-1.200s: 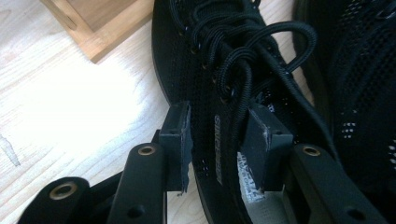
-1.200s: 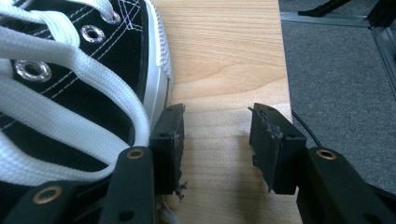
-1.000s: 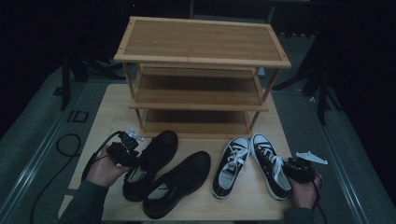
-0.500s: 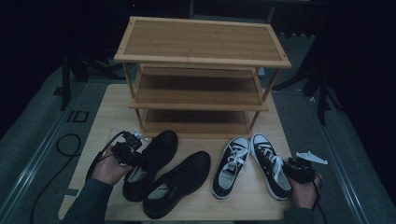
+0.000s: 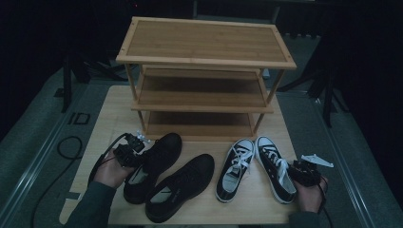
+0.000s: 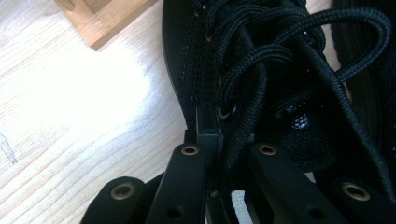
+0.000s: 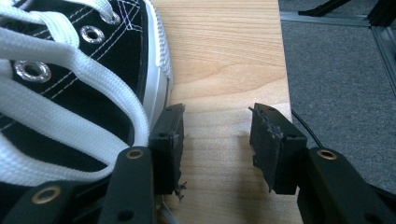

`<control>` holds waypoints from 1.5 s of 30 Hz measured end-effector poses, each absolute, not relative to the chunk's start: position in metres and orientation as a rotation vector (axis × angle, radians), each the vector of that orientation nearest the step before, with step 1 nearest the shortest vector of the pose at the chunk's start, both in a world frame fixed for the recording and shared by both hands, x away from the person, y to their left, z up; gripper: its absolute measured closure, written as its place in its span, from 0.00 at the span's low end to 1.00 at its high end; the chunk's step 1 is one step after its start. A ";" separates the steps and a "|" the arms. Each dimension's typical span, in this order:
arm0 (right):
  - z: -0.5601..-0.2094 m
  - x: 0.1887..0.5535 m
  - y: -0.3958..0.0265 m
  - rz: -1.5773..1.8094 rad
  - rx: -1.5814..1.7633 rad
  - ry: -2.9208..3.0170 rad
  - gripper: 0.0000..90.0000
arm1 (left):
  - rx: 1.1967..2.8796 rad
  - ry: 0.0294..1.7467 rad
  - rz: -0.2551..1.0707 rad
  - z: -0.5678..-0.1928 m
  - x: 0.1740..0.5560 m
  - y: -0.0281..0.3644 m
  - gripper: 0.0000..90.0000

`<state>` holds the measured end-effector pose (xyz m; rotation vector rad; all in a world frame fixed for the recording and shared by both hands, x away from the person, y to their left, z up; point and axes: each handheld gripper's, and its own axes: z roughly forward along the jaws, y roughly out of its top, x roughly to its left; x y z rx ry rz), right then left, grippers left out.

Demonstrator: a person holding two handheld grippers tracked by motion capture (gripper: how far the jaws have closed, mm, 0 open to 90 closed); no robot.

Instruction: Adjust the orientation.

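1. Black mesh and black laces mark the left black shoe (image 5: 154, 164), which lies on the tabletop (image 5: 109, 118) in front of the bamboo shoe rack (image 5: 204, 52), toe toward the rack.
2. Left hand-held gripper (image 5: 127, 154) sits at that shoe's outer side. Its jaws have just been closing, and in the left gripper view they are pinched together on the edge of the shoe's upper (image 6: 201, 84) by the eyelets.
3. Beside it lies the second black shoe (image 5: 183, 185), touching the first along its length.
4. Two black-and-white sneakers stand to the right: the left sneaker (image 5: 234, 168) and the right sneaker (image 5: 273, 164), toes toward the rack.
5. Right hand-held gripper (image 5: 304, 173) rests just beside the right sneaker's heel end. In the right gripper view its jaws stand partly apart over bare wood (image 7: 219, 60), holding nothing; one pad (image 7: 169, 140) is right against the sneaker's white rubber edge (image 7: 156, 74).
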<state>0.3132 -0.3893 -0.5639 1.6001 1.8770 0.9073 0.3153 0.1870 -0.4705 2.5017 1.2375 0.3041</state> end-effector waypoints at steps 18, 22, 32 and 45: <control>-0.564 0.313 -0.389 0.907 1.601 1.875 0.60 | 2.408 1.231 0.300 -0.462 0.338 0.216 0.98; -0.564 0.313 -0.389 0.907 1.601 1.875 0.60 | 2.440 1.213 0.305 -0.465 0.344 0.221 0.98; -0.564 0.313 -0.389 0.906 1.602 1.875 0.60 | 2.467 1.191 0.321 -0.465 0.353 0.235 0.98; -0.564 0.313 -0.389 0.905 1.601 1.875 0.60 | 2.447 1.209 0.290 -0.467 0.352 0.241 0.81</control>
